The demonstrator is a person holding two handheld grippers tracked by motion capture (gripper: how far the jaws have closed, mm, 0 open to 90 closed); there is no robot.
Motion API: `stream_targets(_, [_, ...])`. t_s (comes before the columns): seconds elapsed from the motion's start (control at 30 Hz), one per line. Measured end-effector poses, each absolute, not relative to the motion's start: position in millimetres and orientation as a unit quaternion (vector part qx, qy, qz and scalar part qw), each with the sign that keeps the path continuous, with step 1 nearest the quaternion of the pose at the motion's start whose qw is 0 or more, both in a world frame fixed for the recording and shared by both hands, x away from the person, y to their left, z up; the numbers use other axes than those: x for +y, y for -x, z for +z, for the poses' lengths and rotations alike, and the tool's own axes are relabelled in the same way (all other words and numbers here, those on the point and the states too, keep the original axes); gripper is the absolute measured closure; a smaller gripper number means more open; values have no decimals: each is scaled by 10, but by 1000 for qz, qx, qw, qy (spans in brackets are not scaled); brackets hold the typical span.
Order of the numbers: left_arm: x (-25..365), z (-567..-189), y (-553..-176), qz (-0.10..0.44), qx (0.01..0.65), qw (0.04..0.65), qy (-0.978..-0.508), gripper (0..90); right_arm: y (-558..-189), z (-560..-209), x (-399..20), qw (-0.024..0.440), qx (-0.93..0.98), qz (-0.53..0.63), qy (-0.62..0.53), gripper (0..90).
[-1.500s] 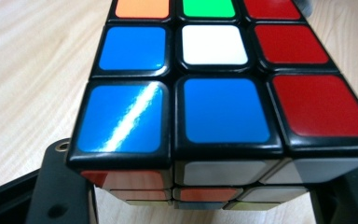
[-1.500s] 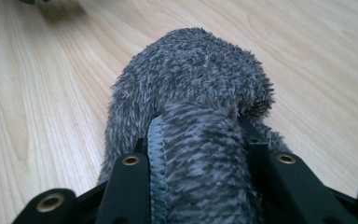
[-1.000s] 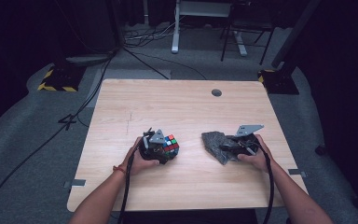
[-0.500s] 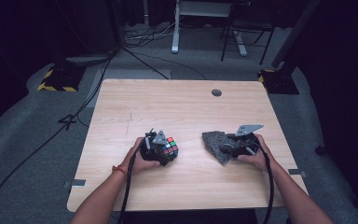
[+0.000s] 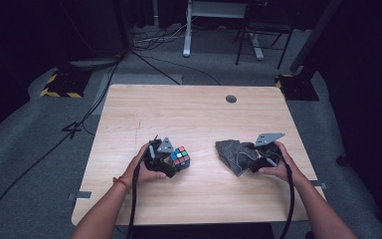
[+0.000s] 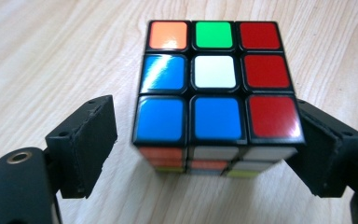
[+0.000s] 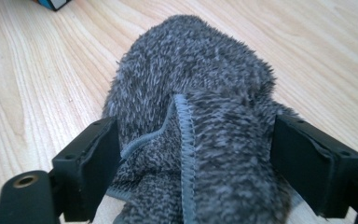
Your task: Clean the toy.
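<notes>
A scrambled colour cube (image 5: 180, 155) (image 6: 214, 79) stands on the wooden table (image 5: 189, 109), left of centre near the front. My left gripper (image 5: 175, 162) (image 6: 207, 128) lies around it. Its jaws have just been opening, and the left pad (image 6: 91, 140) stands clear of the cube's side. A crumpled dark grey fluffy cloth (image 5: 229, 152) (image 7: 196, 84) lies to the right. My right gripper (image 5: 246, 159) (image 7: 196, 144) has its jaws wide on either side of the bunched cloth. They too have just been opening, and the cloth rests loose between them.
A round cable hole (image 5: 231, 98) sits in the table's far edge. The far half of the tabletop is bare wood. Cables trail from both grippers over the front edge. A corner of the cube (image 7: 51, 3) shows at the top left of the right gripper view.
Both hands stay where they were. The cube and the cloth rest in the same spots on the table; no shift shows at this distance.
</notes>
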State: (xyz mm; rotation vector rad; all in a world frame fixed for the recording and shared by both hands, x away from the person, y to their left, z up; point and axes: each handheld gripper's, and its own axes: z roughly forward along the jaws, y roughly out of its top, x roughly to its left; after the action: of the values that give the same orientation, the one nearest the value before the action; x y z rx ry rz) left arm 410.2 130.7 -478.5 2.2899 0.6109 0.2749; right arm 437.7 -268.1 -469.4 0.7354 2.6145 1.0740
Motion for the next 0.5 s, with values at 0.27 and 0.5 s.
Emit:
stream_targets(0.27, [1603,-4762,-3915,109,240,352,-898,158,-4250,-4660,-2843,136,889,354,-257,158])
stream_targets(0.5, [1827,-4798,-3738,138,262,334,-895,160,-4035,-4755,-3133,155,881,355,-271,159])
